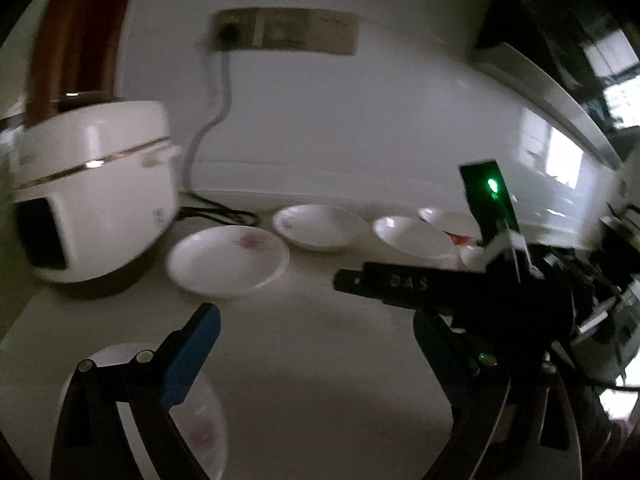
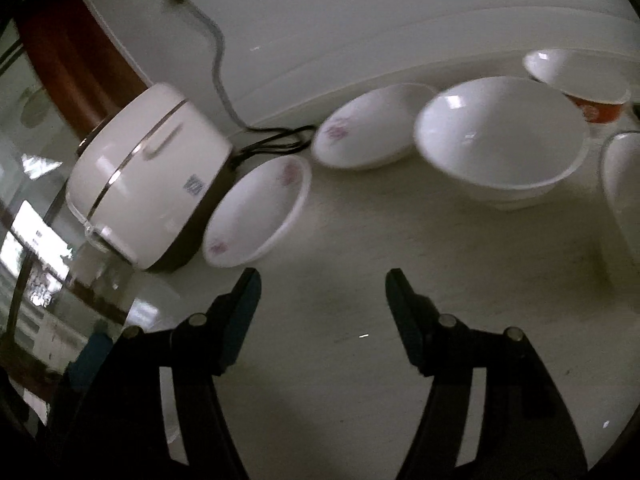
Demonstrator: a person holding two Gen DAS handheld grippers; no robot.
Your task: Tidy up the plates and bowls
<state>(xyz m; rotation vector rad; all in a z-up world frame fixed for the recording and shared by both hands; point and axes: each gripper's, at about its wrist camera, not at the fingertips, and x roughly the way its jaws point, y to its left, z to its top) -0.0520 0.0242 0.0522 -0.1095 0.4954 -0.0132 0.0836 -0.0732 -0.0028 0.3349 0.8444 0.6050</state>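
1. Left wrist view: left gripper (image 1: 316, 344) had its jaws wide apart, nothing between them. Only its blue left finger showed clearly; the right one was partly masked by the right gripper body crossing in front.
2. Right wrist view: right gripper (image 2: 322, 280) stood partly open over bare counter (image 2: 360, 280), holding nothing.
3. Progress, my read: little visibly done. Every dish seen sat loose and single on the counter; no stack showed. Most of the sorting looked left to do.
4. Plates counted, three, all with pink flower print: near plate (image 2: 258, 210) just beside the cooker (image 2: 148, 176); far plate (image 2: 368, 126) behind it by the wall; low plate (image 1: 192, 420) at the bottom of the left wrist view, under the left finger, not gripped. Whether it touched the finger, cannot tell.
5. Bowls counted, three: white bowl (image 2: 502, 136) right of the far plate; red bowl (image 2: 580, 80) behind it, orange-red outside; edge bowl (image 2: 624, 184) cut off at the frame's right, so type uncertain.
6. Others: one cooker, one cord (image 2: 218, 60) running up to the wall socket (image 1: 232, 30).
7. Left wrist view was blurred; small detail unreliable.
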